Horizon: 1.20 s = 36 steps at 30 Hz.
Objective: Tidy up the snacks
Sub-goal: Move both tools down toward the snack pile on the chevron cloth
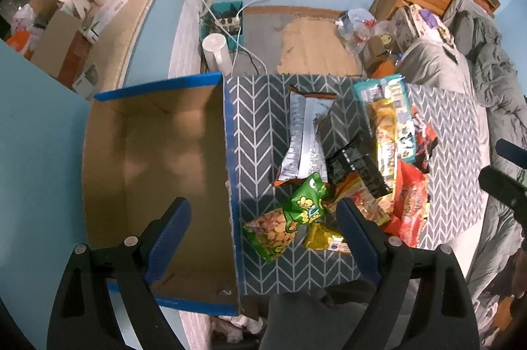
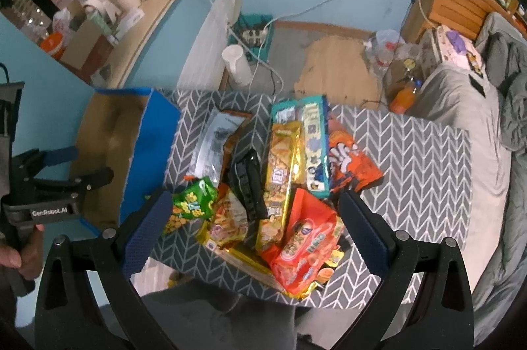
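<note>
- Clearly nothing is sorted yet. Left wrist view: the cardboard box (image 1: 154, 172) sits bare at nine o'clock, while the snack pile (image 1: 349, 165) lies at three o'clock on the chevron cloth (image 1: 260, 126) — every packet remains. The left gripper (image 1: 263, 238) hangs with fingers apart and holding nothing, straddling the box's blue wall (image 1: 232, 185), an edge to clear.
- Right wrist view: the right gripper (image 2: 255, 228) is spread wide over the pile, grasping nothing; bare cloth at three o'clock offers room.
</note>
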Tool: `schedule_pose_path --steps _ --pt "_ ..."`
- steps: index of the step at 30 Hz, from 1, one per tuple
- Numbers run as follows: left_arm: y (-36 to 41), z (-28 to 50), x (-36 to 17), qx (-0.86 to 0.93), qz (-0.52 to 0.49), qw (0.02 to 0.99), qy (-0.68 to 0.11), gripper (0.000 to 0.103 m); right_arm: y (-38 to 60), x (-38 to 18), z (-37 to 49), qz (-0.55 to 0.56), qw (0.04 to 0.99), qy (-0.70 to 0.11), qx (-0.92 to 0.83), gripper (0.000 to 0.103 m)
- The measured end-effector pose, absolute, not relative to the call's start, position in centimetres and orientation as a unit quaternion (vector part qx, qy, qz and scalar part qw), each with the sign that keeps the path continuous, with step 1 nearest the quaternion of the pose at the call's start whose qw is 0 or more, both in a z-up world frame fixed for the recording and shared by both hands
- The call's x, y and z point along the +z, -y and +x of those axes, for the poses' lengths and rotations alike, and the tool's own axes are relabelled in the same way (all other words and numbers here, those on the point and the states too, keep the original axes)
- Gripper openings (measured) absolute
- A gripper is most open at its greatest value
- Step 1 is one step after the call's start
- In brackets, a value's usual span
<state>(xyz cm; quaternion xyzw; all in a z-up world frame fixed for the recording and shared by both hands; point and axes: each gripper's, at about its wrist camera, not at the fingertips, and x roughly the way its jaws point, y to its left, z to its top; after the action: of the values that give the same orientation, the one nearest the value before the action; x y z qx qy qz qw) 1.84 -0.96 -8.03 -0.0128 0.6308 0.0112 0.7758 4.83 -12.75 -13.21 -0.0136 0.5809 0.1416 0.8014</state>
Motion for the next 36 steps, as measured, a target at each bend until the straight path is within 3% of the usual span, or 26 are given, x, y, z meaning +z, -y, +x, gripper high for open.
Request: schedule_pose_path --steps 18,36 --pt "2.7 0.6 -14.5 0.008 0.044 0.756 -0.653 0.091 9.2 -24.8 5.6 -0.05 0.724 -0.661 0.191 0.101" --pt "3.9 0.1 -18.8 0.022 0.101 0.741 -0.663 0.091 8.3 -30.3 6.6 -0.046 0.684 -0.702 0.194 0.09"
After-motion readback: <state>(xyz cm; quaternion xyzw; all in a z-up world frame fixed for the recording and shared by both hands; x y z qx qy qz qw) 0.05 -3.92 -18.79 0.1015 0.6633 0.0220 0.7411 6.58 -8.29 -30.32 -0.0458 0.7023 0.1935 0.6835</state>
